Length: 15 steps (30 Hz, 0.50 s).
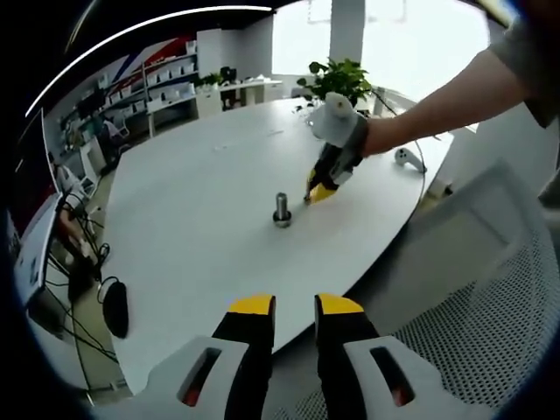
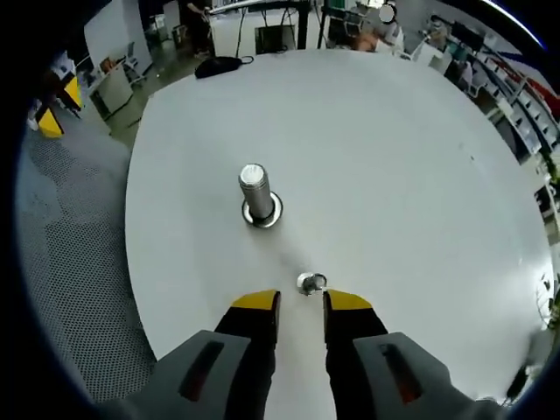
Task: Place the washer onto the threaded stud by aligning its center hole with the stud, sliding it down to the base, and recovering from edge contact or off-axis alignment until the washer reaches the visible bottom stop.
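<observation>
One white table point(image 2: 420, 157), open-plan office, shelving point(image 1: 162, 79).

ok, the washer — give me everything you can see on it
The washer is a small flat ring of shiny silver metal with a dark centre hole. It lies flat on the white table, apart from the threaded stud, not yet on it. It sits just ahead of the right gripper, whose yellow-tipped jaws stand a little apart on either side; whether they touch it cannot be told. In the left gripper view the right gripper hides it.
</observation>
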Available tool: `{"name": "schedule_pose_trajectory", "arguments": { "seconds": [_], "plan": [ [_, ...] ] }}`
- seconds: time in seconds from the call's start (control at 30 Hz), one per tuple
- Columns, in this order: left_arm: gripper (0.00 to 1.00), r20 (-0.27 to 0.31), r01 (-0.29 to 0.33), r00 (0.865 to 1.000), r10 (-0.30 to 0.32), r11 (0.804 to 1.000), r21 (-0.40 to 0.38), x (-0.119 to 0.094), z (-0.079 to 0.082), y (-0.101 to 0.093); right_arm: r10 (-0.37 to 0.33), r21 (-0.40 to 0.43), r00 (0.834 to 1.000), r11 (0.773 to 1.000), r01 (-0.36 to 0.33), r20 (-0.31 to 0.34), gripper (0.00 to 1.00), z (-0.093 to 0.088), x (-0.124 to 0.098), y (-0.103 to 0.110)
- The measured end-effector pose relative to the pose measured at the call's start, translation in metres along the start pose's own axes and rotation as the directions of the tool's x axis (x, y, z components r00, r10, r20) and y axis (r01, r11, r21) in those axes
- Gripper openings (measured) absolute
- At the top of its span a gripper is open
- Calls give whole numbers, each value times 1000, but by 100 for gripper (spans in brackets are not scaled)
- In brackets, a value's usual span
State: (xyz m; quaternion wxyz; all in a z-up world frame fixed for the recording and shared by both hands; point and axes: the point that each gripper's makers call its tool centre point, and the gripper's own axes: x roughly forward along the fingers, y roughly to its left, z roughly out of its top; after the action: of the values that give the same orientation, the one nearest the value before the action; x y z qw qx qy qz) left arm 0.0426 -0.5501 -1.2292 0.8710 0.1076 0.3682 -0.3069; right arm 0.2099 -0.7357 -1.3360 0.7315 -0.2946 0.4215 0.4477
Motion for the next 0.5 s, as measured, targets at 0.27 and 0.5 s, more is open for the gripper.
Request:
{"name": "schedule_pose_trajectory", "arguments": {
  "seconds": [0.27,0.5],
  "plan": [
    [16,-2,15,1000,-15,1000,2,1,0,-3,-51,151,981,988,22,187,24,-8,-49,11],
    [16,13,10,1000,-10,1000,0,-1,3,-2,-128,316,925,949,8,358,24,-12,-116,30]
  ]
}}
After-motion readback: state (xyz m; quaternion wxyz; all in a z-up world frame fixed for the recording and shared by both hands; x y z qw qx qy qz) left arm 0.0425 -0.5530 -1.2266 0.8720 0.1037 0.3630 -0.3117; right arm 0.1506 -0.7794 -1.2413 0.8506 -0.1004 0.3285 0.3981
